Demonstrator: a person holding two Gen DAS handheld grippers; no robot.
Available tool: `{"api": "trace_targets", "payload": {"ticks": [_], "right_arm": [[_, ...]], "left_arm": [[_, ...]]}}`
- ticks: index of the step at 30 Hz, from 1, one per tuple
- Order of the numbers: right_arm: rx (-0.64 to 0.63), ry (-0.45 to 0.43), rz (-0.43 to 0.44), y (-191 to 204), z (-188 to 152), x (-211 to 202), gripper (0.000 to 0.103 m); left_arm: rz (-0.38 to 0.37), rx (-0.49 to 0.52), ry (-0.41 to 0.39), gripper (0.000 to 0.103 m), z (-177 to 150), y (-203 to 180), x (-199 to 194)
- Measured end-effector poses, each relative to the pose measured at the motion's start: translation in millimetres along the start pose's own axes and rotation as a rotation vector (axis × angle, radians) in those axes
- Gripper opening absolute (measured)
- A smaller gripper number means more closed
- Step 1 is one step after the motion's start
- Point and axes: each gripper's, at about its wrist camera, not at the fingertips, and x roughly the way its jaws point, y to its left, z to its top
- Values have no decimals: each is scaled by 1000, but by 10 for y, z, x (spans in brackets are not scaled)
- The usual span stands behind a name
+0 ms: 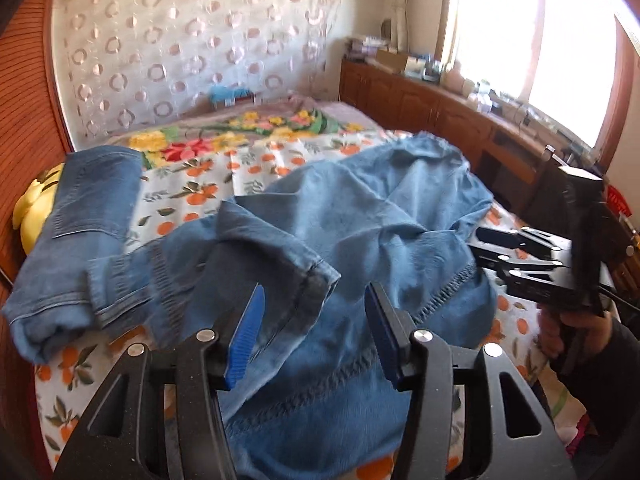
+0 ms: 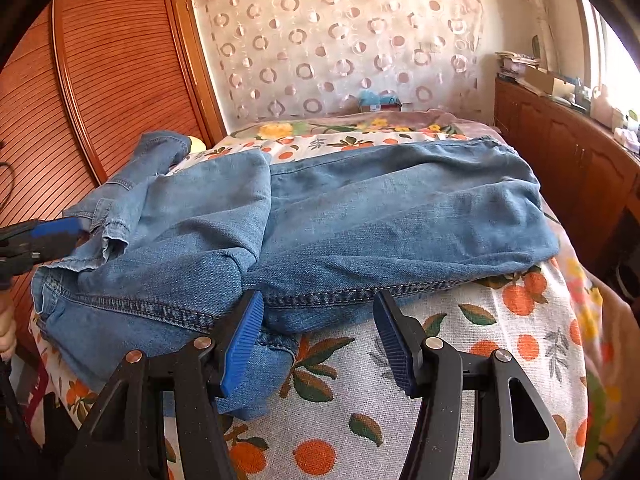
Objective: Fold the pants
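Blue denim pants lie across the bed, rumpled, with one leg end turned back on the left. In the left wrist view the pants fill the middle, a hem flap lying just ahead of the fingers. My left gripper is open and empty, right above the denim. My right gripper is open and empty at the pants' near seam edge. The right gripper also shows in the left wrist view, and the left gripper in the right wrist view, by the turned-back leg.
The bed carries an orange-print sheet and a floral blanket. A wooden slatted wardrobe stands to the left. A wooden cabinet with clutter runs along the right under the window. A yellow pillow lies at the left.
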Motion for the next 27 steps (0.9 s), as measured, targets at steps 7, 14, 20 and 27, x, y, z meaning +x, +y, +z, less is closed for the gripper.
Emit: {"api": "trace_targets", "payload": {"ticks": [7, 14, 20, 27], "right_arm": [[-4, -15, -2, -5, -44, -32, 59], [-8, -20, 1, -25, -67, -47, 59], [-5, -16, 1, -38, -61, -43, 59], [-6, -8, 1, -37, -57, -36, 59]], "left_arm": [[60, -16, 97, 21, 40, 84, 397], [96, -52, -26, 19, 271, 496, -46], [134, -99, -39, 19, 440, 1075, -164], [126, -143, 49, 21, 203, 1371, -17]]}}
